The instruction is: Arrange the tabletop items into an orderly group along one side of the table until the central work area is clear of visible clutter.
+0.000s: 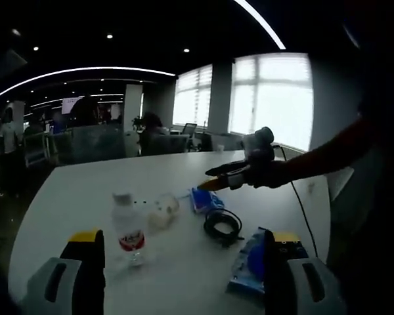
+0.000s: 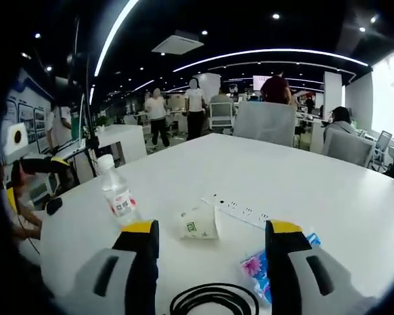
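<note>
On the white table (image 1: 79,190) stand a clear water bottle (image 1: 128,226) with a red label, a tipped white paper cup (image 1: 163,211), a blue packet (image 1: 205,199), a black cable coil (image 1: 223,224) and a second blue packet (image 1: 249,262). My left gripper (image 1: 184,246) is open, above the table's near edge, short of the bottle. The right gripper (image 1: 213,184) reaches in from the right over the first blue packet. In the right gripper view the right gripper (image 2: 213,239) is open above the cable coil (image 2: 213,298), with the cup (image 2: 200,223), bottle (image 2: 118,193) and packet (image 2: 259,269) close by.
A white power strip (image 2: 240,210) lies flat behind the cup. The left gripper (image 2: 49,165) shows at the table's left edge. Office chairs (image 2: 266,121) stand along the far side, with people behind. Bare tabletop (image 2: 302,170) stretches beyond the items.
</note>
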A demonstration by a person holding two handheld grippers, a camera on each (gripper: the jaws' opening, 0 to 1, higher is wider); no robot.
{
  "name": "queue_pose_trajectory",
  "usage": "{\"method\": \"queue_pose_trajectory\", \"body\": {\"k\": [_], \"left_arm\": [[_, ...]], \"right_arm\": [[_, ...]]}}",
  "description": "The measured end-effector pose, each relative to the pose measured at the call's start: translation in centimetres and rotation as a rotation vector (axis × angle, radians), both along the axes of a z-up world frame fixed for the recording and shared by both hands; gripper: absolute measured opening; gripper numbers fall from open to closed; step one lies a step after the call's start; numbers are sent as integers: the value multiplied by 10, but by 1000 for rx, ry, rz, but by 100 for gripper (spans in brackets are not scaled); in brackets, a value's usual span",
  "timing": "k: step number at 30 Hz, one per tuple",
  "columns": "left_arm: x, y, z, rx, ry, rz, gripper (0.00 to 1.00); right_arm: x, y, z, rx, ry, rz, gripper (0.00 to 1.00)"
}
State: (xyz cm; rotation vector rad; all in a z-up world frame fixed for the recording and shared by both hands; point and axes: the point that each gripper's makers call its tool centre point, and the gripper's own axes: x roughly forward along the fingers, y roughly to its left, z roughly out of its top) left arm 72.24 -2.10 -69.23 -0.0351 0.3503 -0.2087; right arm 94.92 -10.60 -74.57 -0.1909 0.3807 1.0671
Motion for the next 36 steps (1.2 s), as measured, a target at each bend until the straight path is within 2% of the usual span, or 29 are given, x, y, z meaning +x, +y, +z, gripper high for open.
{"method": "queue_pose_trajectory", "body": {"k": [4,8,11,21,29,36], "left_arm": [[2,0,4,-2,-10,-2,100],[5,0,6,-6,-15,-8,100],[8,4,5,-6,-16,-4,100],[14,9,3,-12,-23,-3,100],[17,7,-3,-16,-10,-15,100],[20,4,-8,-24,12,-22,100]], "right_arm": [[2,10,3,8,-1,14,61],[5,17,-7,-15,15,26,60],[5,21,-18,-49,4,58,59],[15,28,-26,-68,-14,72,49],[17,37,-39,-51,15,84,42],[15,49,-47,-14,47,126,41]]}}
